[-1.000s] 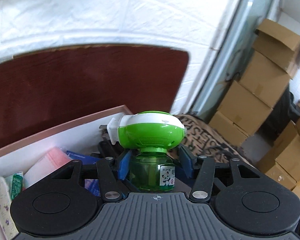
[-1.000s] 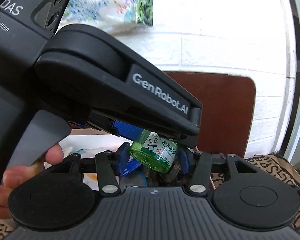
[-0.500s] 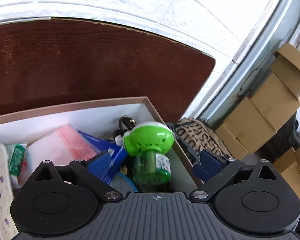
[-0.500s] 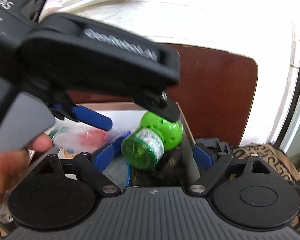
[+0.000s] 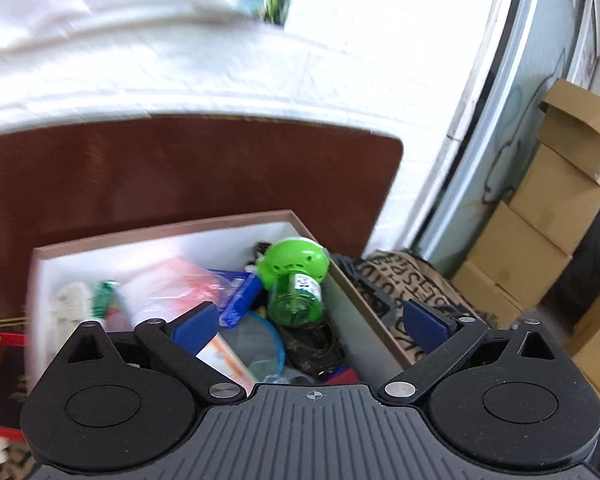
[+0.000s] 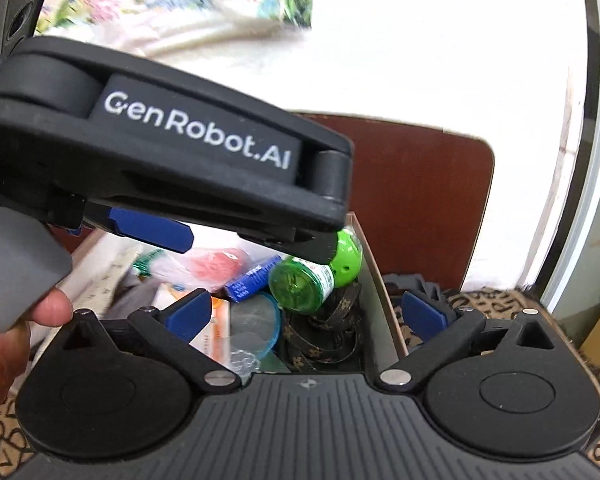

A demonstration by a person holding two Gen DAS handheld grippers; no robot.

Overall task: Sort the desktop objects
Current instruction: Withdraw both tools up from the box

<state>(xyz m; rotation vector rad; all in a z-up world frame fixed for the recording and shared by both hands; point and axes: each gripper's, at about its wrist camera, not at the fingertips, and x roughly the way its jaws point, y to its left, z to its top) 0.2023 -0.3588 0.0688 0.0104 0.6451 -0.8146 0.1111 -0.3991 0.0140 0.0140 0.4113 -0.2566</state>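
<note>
Left wrist view, nearest: the left gripper (image 5: 312,322) is held above the near edge of the box (image 5: 160,227), its two blue pads (image 5: 192,326) spread wide with nothing between them. Beyond and below the pads lies the box's content: a round blue-rimmed lid (image 5: 256,346), a dark patterned strap (image 5: 312,346), a blue carton (image 5: 240,294), and a pink-and-clear plastic bag (image 5: 168,284). The green mosquito-repellent bottle (image 5: 296,284) lies tilted in the right rear corner of the box, base toward the camera, green cap against the box's right wall, free of both grippers. A red booklet (image 5: 2,364) sits outside the box at far left. Behind the box stands a dark wooden board (image 5: 180,172); stacked cardboard cartons (image 5: 540,216) stand at far right.

Right wrist view, nearest: the right gripper (image 6: 306,316) also hovers at the box (image 6: 376,276) with pads (image 6: 190,314) wide apart and empty. The left gripper (image 6: 160,148) crosses the upper left of the frame, angled downward over the box, one blue pad (image 6: 152,228) visible; the person's left hand (image 6: 4,344) grips its trigger. Under its tip the bottle (image 6: 304,284) rests on the strap (image 6: 324,334), beside the blue carton (image 6: 252,280). A patterned cloth (image 6: 496,304) covers the tabletop to the right.
</note>
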